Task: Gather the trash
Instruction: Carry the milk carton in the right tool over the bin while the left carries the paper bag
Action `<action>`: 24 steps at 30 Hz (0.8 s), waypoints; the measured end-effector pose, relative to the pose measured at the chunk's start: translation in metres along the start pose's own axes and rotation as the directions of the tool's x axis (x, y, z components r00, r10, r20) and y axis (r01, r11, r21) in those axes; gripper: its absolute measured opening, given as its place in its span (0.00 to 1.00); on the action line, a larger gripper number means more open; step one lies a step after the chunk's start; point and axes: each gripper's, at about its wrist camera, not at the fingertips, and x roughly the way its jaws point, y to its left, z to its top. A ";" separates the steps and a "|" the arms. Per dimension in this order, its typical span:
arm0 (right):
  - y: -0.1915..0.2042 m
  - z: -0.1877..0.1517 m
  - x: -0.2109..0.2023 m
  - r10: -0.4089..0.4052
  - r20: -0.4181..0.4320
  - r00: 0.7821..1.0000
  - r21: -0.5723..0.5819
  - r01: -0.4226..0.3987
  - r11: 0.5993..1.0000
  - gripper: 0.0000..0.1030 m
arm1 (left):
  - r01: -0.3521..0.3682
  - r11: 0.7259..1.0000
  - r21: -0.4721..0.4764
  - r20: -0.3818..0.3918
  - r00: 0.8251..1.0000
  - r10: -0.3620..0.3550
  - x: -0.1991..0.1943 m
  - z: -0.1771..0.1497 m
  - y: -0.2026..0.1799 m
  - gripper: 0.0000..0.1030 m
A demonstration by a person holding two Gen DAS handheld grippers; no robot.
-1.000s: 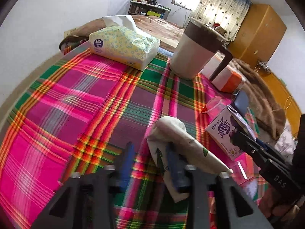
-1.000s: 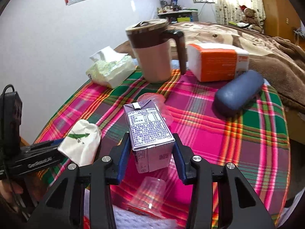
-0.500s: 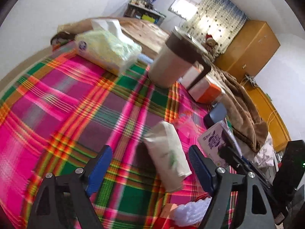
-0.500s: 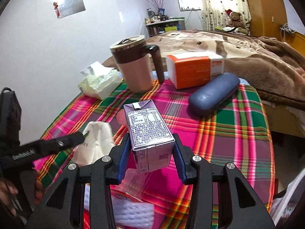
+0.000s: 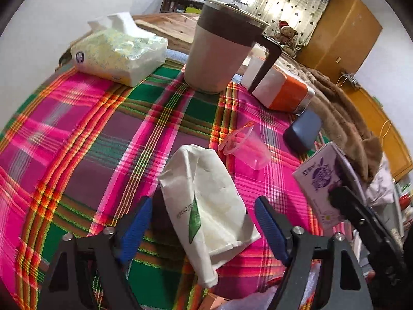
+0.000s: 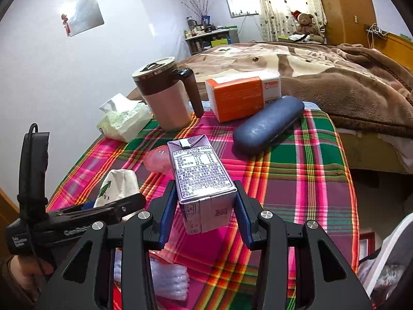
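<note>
Worktop cloth [image 5: 77,139]: plaid, hot pink, green, purple, orange and yellow stripes. Paper bag [image 5: 206,206]: white, green leaf mark. Milk carton [image 6: 204,180]: purple, white label panel, dark print. Plastic cup [image 5: 245,147]: clear, pink-tinted. Mug [image 5: 219,51]: beige body, dark brown band and handle. Tissue pack [image 5: 118,54]: white, yellow-green floral print. Box [image 6: 242,98]: orange and white. Case [image 6: 268,126]: dark blue. Left tongs [image 5: 204,219], right tongs [image 6: 204,211]: black, blue pads. Blanket [image 6: 335,77]: brown, cream patches.
</note>
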 end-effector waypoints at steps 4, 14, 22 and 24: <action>-0.003 -0.001 -0.001 0.001 0.001 1.000 0.008 -0.001 1.000 0.42 | -0.004 1.000 0.005 -0.003 1.000 0.004 0.000 0.000 -0.001 0.48; -0.005 -0.002 -0.008 -0.007 0.013 1.000 0.007 0.007 1.000 0.42 | -0.027 0.998 0.053 0.042 0.999 0.025 -0.012 -0.002 -0.005 0.17; -0.008 -0.003 -0.022 -0.014 0.033 0.999 0.013 0.014 1.000 0.42 | -0.031 0.998 0.055 0.094 0.995 0.026 -0.036 -0.004 -0.009 0.16; -0.009 -0.002 -0.029 -0.014 0.044 0.999 0.016 0.013 1.000 0.42 | -0.028 0.998 0.061 0.105 0.994 0.022 -0.044 -0.005 -0.011 0.16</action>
